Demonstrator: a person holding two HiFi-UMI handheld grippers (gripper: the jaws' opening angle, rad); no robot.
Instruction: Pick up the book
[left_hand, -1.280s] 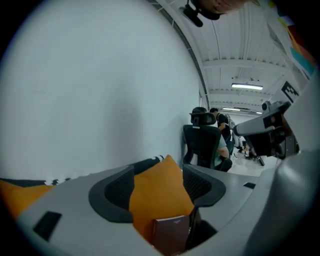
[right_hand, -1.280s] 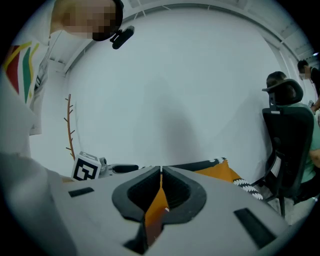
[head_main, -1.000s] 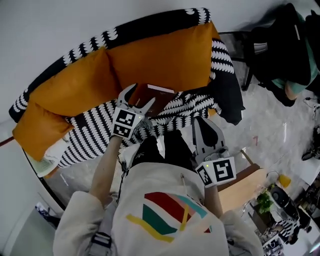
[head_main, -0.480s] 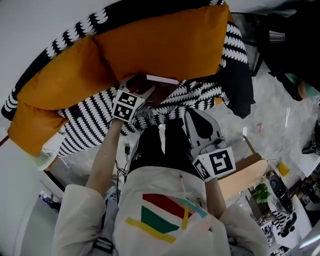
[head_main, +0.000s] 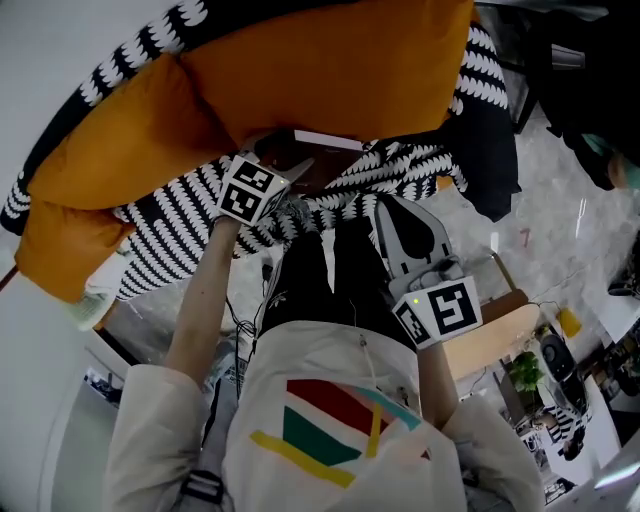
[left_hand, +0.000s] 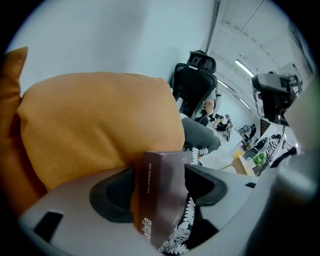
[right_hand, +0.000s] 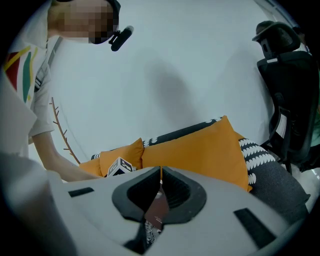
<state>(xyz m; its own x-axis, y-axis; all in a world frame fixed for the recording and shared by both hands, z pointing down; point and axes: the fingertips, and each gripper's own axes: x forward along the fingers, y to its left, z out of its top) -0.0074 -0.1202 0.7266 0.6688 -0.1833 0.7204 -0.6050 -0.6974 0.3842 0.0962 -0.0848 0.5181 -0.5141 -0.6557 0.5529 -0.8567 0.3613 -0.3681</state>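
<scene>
sitting between the left tongs (left_hand: 160, 171) is the book (left_hand: 161, 200).

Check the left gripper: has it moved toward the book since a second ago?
Yes. The left gripper has advanced toward the orange cushion. The book, earlier small and low ahead of it, now stands between its open jaws.

Orange cushions (head_main: 330, 70) on black-and-white patterned sofa (head_main: 180, 225) — black office chair (left_hand: 196, 87) beyond, small green plant (head_main: 522, 372) at right.
</scene>
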